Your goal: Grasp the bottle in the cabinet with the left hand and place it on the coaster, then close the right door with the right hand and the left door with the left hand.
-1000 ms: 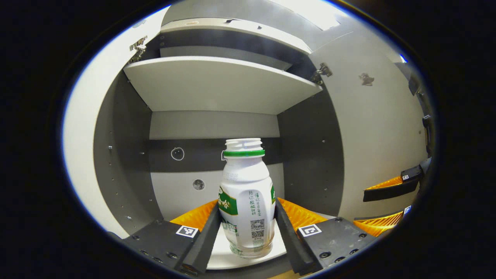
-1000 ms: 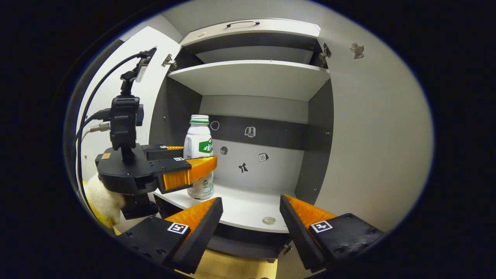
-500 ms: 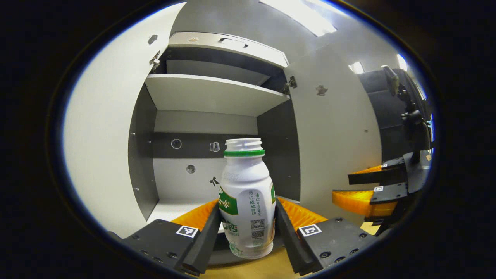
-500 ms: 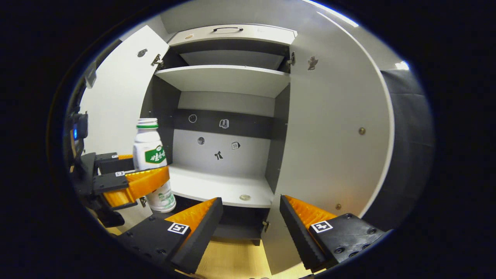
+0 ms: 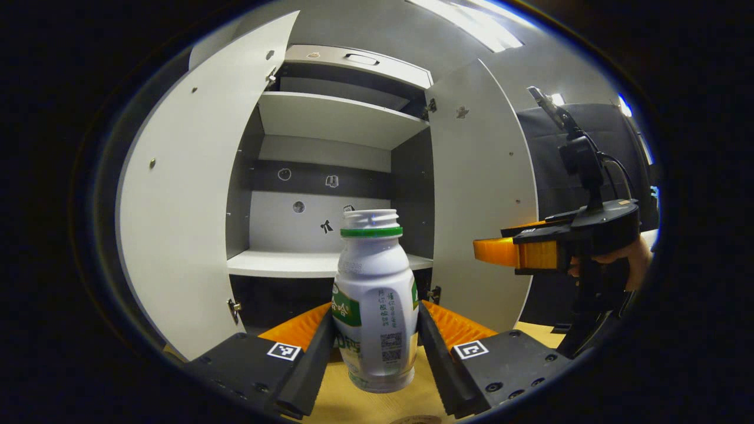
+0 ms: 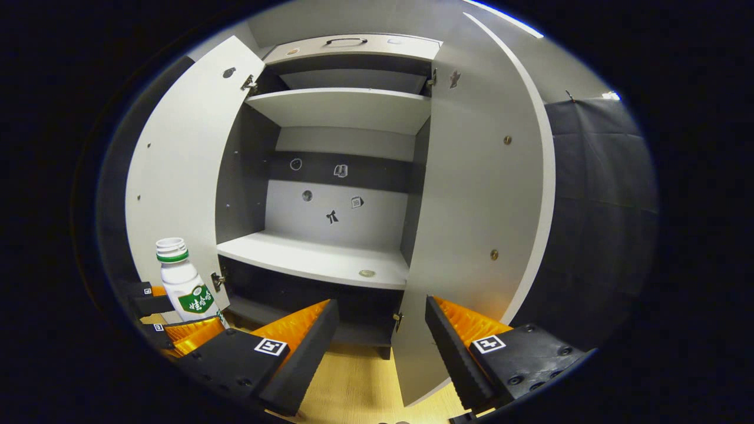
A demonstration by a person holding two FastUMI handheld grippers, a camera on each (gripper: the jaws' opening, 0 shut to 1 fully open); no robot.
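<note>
Two grippers are at work in front of the open cabinet (image 6: pixel 347 118). In the left gripper view the left gripper (image 5: pixel 376 338) points level at the cabinet with both fingers pressed against the sides of the one bottle (image 5: pixel 375 306), which stands upright between them, held in the air above the wooden table (image 5: pixel 377 406) and out in front of the cabinet's lower shelf (image 5: pixel 283 264). The bottle is white with a green band at its neck and has no cap. The right gripper view shows the same bottle (image 6: pixel 185 288) low at the left, clamped in the left gripper (image 6: pixel 171 330), just beside the lower edge of the left door (image 6: pixel 177 176).

The right gripper (image 6: pixel 380 335) has its fingers spread wide with nothing between them, aimed at the lower edge of the right door (image 6: pixel 477 224). In the left gripper view it (image 5: pixel 506 250) hangs level at the right, held by a hand (image 5: pixel 618 259) near that door's (image 5: pixel 480 194) outer edge.

Both doors stand open. The cabinet has two shelves; the upper shelf (image 6: pixel 341 109) is bare, and the lower shelf (image 6: pixel 318 259) carries one small round thing (image 6: pixel 367 273) near its front edge, perhaps a coaster, too small to tell. Several small stickers (image 6: pixel 333 217) dot the back wall.
</note>
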